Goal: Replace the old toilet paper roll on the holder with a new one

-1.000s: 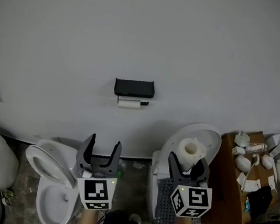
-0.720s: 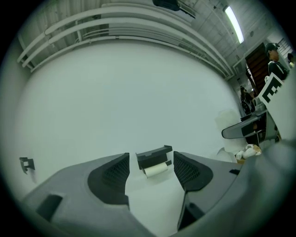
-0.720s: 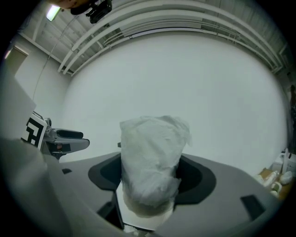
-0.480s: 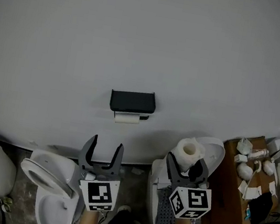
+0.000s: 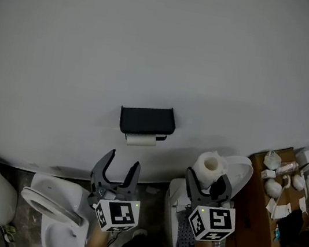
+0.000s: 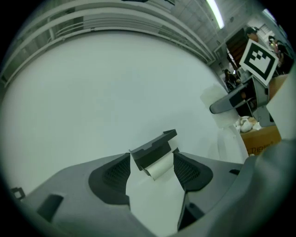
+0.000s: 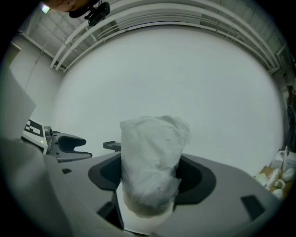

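Upright new roll (image 5: 209, 167); old roll (image 5: 140, 140) (thin) under holder (image 5: 147, 120).

Both forearms reached forward side by side from the body. The left gripper (image 5: 123, 160) pointed ahead, rolled slightly to one side, its jaws apart and gripping nothing. The right gripper (image 5: 208, 179) pointed level, its jaws clamped on an upright toilet paper roll (image 5: 209, 165)

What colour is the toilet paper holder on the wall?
The holder is black, clearest in the head view.
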